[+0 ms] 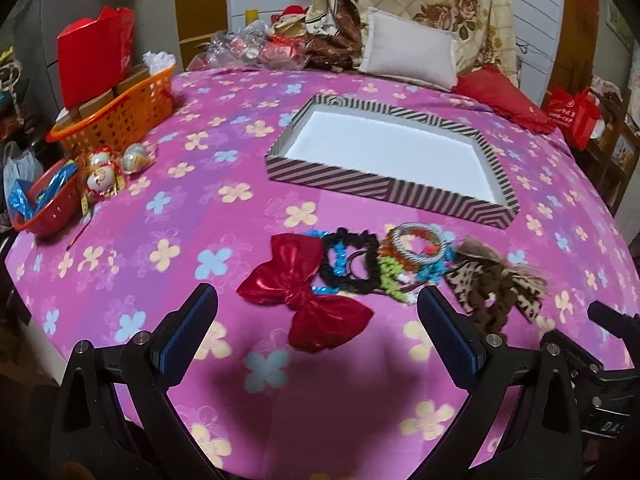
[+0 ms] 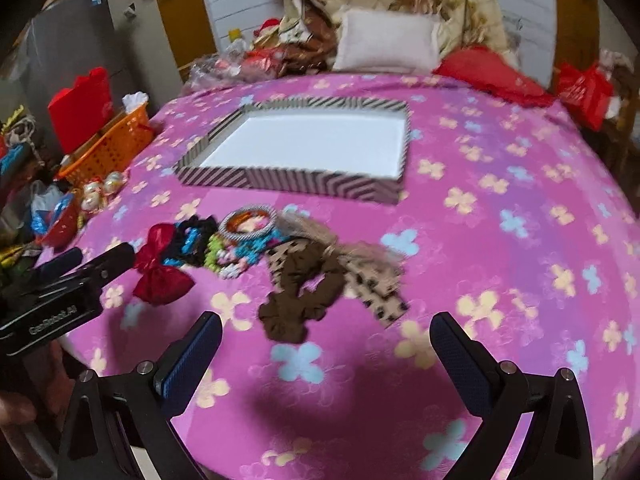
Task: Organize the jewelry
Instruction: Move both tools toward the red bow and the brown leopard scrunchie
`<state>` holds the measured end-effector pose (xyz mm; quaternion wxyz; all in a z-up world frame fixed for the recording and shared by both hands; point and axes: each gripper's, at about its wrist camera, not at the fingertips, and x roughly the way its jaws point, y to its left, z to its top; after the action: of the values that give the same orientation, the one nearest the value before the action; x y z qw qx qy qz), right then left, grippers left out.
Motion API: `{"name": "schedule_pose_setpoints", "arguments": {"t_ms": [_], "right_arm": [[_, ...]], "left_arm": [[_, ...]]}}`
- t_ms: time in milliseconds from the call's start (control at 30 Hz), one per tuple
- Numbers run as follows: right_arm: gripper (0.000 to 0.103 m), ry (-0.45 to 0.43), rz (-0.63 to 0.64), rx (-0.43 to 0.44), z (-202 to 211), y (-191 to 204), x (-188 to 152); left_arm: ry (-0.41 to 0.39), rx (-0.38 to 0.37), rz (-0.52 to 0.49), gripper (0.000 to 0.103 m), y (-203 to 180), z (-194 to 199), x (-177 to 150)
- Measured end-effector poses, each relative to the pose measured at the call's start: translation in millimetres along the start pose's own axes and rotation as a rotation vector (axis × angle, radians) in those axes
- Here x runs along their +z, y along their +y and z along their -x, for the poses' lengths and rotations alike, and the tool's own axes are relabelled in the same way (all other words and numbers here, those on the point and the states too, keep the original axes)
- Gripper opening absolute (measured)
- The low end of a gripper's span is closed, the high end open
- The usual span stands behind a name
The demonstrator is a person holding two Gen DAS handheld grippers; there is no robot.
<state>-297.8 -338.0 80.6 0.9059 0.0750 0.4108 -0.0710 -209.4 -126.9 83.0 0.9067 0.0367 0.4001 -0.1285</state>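
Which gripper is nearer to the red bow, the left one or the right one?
Left. The left gripper is open right around the red bow, while the right gripper hangs open farther right, before the brown scrunchie.

Pink flowered bed (image 1: 168, 248) carries a striped tray (image 1: 384, 192), hair accessories (image 1: 360, 264) and an orange basket (image 1: 120, 116).

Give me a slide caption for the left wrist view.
Open left claw hovers over a red bow and scrunchies, the striped tray beyond them empty.
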Motion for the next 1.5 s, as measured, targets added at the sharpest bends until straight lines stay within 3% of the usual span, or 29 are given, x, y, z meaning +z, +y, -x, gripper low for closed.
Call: {"name": "schedule_pose_setpoints", "arguments": {"t_ms": [267,600,800,967,1500], "right_arm": [[0.103,-0.026,-0.017,0.008,9.4,8.8,-5.3],[0.103,-0.020,-0.055,0.099,-11.2,19.2,5.5],[0.103,0.020,-0.034,0.081,-23.9,25.9,5.3],[0.103,0.012,-0.002,0.044,-25.5,29.0,4.6],[0.103,0.003,0.013,0.039,-29.7,30.9,2.5]], "left_arm": [[-0.017,0.001,-0.015,0.101,-1.9,12.0,-9.7],[-0.001,0.017,0.003,0.099,16.1,4.6,-13.6],[0.008,0.032,0.009,0.098,22.5,0.8,-13.9],[0.020,0.025,0.014,0.098,22.5,-4.3,-13.9],[0.057,0.031,0.029,0.098,25.9,-13.7,-18.1]]}}
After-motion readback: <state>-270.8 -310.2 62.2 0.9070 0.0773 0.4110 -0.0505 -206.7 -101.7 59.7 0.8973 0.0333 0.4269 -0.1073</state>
